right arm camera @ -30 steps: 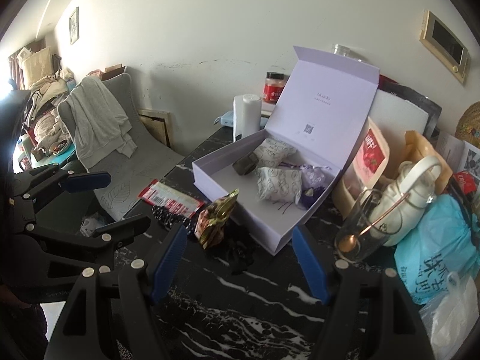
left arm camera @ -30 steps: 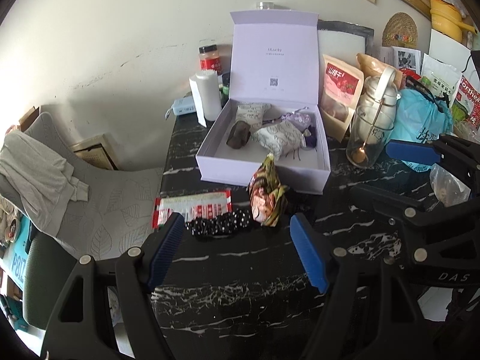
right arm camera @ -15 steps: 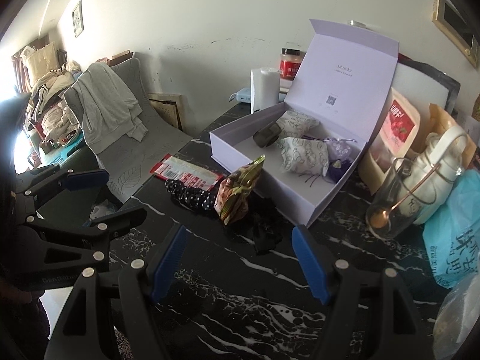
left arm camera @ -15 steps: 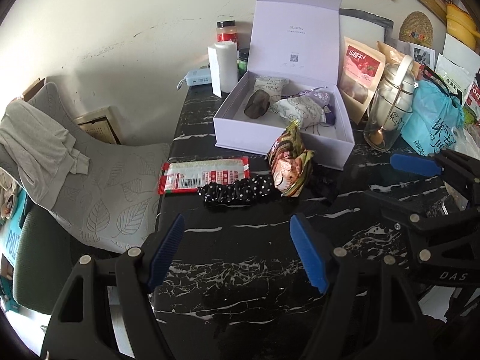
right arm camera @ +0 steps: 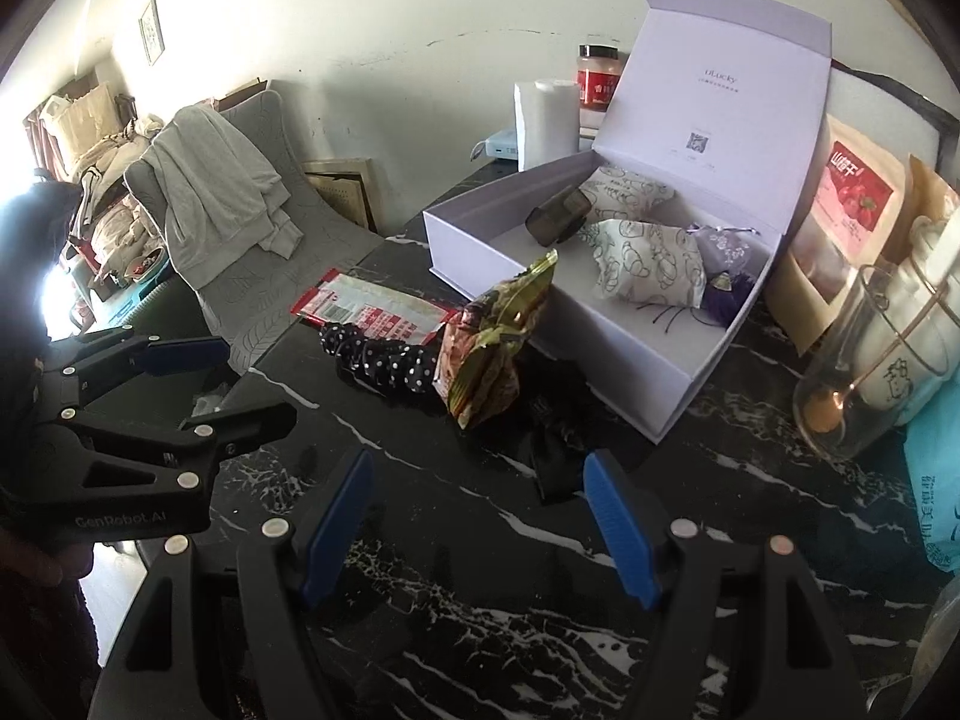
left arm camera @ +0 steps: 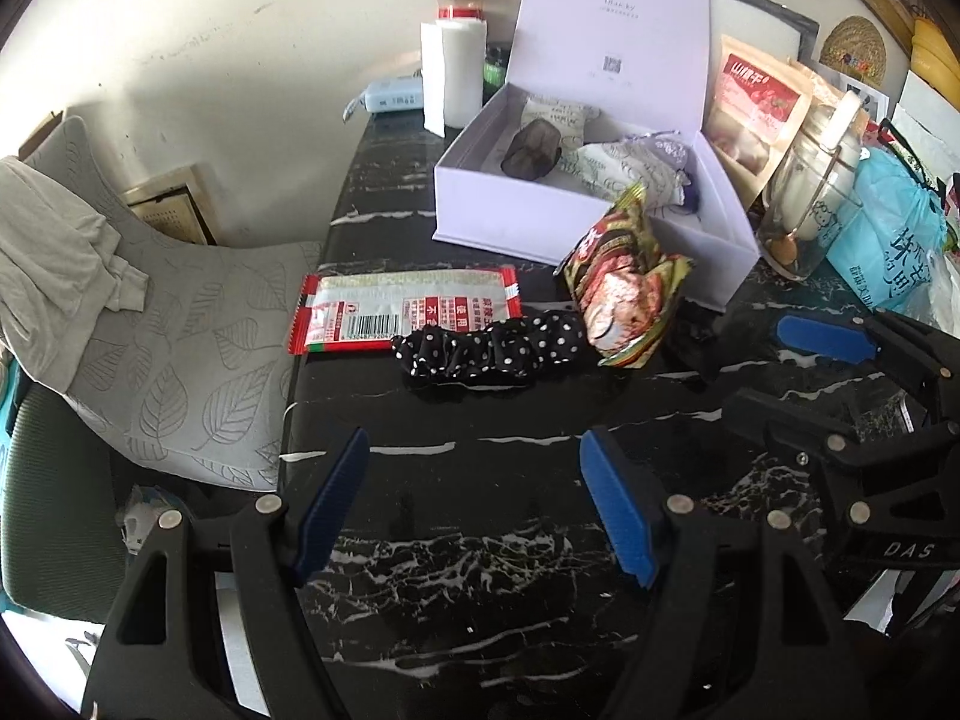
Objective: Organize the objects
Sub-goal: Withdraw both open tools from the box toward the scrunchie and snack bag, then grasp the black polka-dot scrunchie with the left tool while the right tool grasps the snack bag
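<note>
Below me, one black marbled tabletop (left arm camera: 480, 540) carries everything. One lavender box (left arm camera: 576, 222) stands open at the back, lid upright, and I count four things inside: two leaf-printed pouches, one dark lump, one small purple sachet. To its right crowd one red-labelled snack bag (left arm camera: 756, 108), one glass jar (left arm camera: 804, 180) and one blue plastic bag (left arm camera: 894, 240); behind its left corner stands one white roll (left arm camera: 453, 72). One grey chair (left arm camera: 180, 324) draped with cloth sits off the tabletop's left edge.

In front of the box lie three loose items in a row: one flat red-and-white packet (left arm camera: 408, 309), one black polka-dot scrunchie (left arm camera: 489, 348) overlapping the packet's lower right edge, and one crumpled green snack packet (left arm camera: 624, 294) leaning against the box front. A dark thing (right arm camera: 555, 444) lies just beyond my right fingertips; I cannot tell what it is.

My left gripper (left arm camera: 474, 492) and right gripper (right arm camera: 480, 504) both hover over bare tabletop, jaws wide, nothing between them.
</note>
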`<state>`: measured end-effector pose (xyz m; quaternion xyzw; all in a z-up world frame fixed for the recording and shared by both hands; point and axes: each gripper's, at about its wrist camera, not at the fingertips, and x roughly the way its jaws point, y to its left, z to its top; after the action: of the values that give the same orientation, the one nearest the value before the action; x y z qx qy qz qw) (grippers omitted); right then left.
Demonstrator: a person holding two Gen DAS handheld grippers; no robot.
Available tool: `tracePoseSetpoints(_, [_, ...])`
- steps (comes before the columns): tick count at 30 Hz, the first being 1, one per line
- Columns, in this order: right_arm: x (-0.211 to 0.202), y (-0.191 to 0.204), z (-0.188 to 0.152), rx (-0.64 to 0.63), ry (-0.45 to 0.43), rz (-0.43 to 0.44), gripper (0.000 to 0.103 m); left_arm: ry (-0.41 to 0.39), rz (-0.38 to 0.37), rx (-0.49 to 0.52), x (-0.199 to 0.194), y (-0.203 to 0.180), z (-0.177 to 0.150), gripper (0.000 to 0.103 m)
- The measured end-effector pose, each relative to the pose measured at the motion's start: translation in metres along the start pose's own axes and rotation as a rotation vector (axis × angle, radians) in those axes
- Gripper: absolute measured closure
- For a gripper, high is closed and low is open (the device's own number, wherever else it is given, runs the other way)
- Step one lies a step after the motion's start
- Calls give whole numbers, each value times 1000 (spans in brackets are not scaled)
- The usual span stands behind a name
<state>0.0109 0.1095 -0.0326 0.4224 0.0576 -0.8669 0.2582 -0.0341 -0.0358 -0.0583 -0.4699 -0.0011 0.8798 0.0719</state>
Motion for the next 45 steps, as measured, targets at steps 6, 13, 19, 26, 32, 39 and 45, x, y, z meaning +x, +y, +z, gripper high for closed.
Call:
tracePoseSetpoints(6, [21, -12, 3, 28, 34, -18, 30, 26, -18, -6, 23, 8, 8, 31])
tracePoseSetpoints(13, [45, -24, 4, 16, 80, -58, 30, 27, -9, 61, 42, 5, 22, 31])
tracePoseSetpoints(19, [57, -29, 9, 10, 96, -63, 30, 16, -7, 130, 52, -3, 31, 31])
tracePoseSetpoints(26, [70, -40, 11, 35, 125, -66, 30, 54, -12, 222, 72, -9, 38, 31])
tracePoseSetpoints(32, [75, -42, 10, 35, 137, -71, 48, 47, 22, 322, 82, -20, 36, 31])
tracePoseSetpoints(39, [72, -45, 8, 40, 139, -68, 73, 32, -35, 288, 74, -19, 31, 57])
tracePoseSetpoints(45, [64, -39, 2, 28, 136, -67, 79, 35, -52, 298, 63, -24, 18, 62])
